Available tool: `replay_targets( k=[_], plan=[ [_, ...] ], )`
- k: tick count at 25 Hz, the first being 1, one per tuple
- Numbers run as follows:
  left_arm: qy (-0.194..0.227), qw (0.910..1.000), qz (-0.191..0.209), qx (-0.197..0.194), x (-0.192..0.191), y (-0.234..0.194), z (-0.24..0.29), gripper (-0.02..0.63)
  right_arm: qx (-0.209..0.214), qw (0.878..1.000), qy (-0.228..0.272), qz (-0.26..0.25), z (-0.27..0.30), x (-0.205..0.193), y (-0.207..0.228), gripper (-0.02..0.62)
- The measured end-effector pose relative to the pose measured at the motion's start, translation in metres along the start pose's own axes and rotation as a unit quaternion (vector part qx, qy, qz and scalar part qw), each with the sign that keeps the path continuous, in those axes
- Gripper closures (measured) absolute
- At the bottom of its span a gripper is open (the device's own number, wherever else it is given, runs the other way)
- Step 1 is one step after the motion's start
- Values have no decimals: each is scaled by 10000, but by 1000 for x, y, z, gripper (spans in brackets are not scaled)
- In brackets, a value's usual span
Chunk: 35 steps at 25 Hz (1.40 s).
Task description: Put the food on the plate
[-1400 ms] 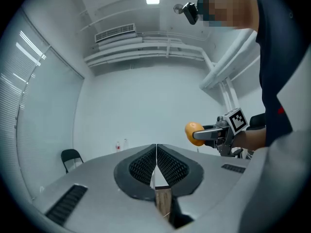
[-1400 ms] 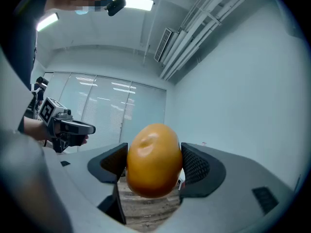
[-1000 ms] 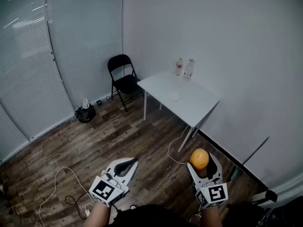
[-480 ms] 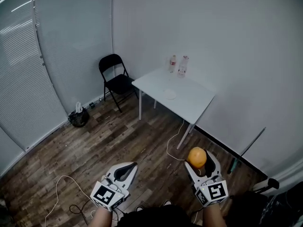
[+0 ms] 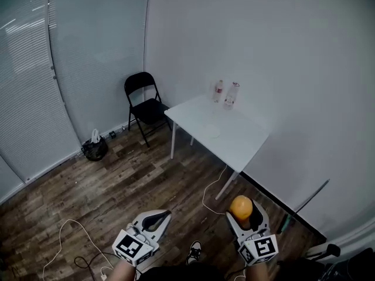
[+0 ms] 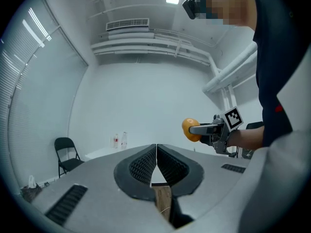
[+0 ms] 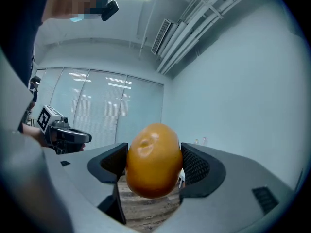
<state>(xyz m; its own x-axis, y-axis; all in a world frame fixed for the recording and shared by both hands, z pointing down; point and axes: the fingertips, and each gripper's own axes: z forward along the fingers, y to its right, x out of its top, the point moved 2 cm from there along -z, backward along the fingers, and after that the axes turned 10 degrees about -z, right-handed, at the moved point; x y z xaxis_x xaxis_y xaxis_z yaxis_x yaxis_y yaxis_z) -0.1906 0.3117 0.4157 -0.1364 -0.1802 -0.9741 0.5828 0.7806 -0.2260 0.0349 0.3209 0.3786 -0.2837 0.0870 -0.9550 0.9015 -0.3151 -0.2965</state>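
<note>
"What's the left gripper [image 5: 164,215] doing, this side of the table [image 5: 237,140]?"

"Nothing. Its jaws are pressed together with nothing between them. It's held low, I'd guess just to keep it out of the way."

"And the plate?"

"That looks like it, the small white one [image 5: 212,132] near the table's middle, with bottles [image 5: 226,93] at the far edge. Nothing's on it."

"So the food's on the right?"

"Yes. The right gripper [image 5: 242,211] has its jaws clamped either side of an orange [image 7: 153,160], well short of the table. It's gripped across the middle so it won't roll out, I reckon."
</note>
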Motion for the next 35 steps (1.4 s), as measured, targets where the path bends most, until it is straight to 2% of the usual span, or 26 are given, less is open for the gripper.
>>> replay_targets(
  k=[7, 18, 22, 30, 35],
  plan=[
    [54, 9997, 119, 195, 17, -30, 80, 582, 72, 9997, 222, 88, 54, -12, 69, 239],
    [-174, 9989, 145, 412, 22, -52, 237, 583, 309, 9988, 82, 361, 114, -72, 199, 239],
    [-213, 9987, -49, 464, 19, -61, 285, 583, 389, 9979, 16, 512, 139, -98, 240, 239],
    [-287, 9983, -64, 505, 16, -90, 330, 583, 392, 9968, -13, 695, 179, -130, 268, 239],
    [-289, 9988, -109, 371, 15, -125, 363, 582, 290, 9981, -82, 529, 214, -135, 284, 239]
  ],
)
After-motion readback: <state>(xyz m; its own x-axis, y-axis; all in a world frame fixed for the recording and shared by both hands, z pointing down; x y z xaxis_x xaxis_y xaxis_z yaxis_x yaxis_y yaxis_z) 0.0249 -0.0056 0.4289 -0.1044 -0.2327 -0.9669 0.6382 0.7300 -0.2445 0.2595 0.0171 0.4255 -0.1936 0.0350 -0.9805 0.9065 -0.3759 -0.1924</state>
